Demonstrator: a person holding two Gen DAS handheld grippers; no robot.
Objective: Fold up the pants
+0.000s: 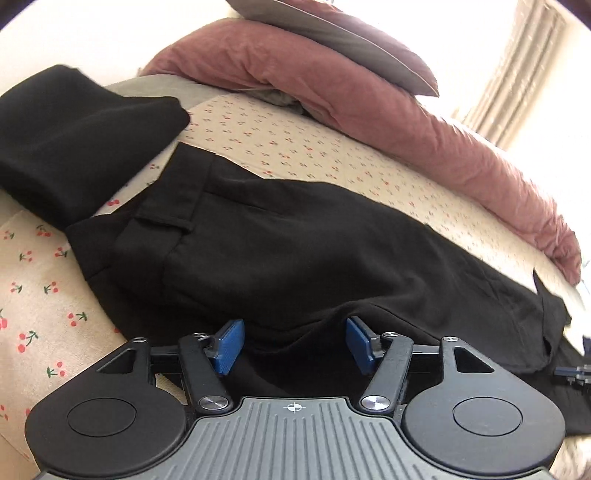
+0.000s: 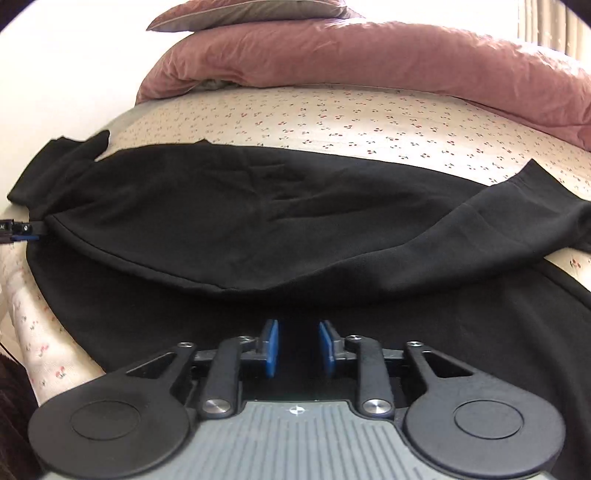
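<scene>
Black pants (image 1: 295, 251) lie spread across a bed, the waistband and a belt loop (image 1: 162, 218) at the left in the left wrist view. My left gripper (image 1: 295, 341) stands open low over their near edge; black cloth lies between the blue pads (image 1: 231, 343) without being pinched. In the right wrist view the pants (image 2: 258, 206) show one layer folded over another, its hem running across the middle. My right gripper (image 2: 299, 347) is open just above the lower layer, with a narrow gap between its pads (image 2: 271, 347). Neither holds anything.
The bed has a cream sheet with a cherry print (image 1: 280, 140). A second black garment (image 1: 74, 140) lies at the far left. A pink duvet (image 1: 369, 96) and a grey pillow (image 1: 332, 33) are piled along the back. A curtain (image 1: 524, 66) hangs at the right.
</scene>
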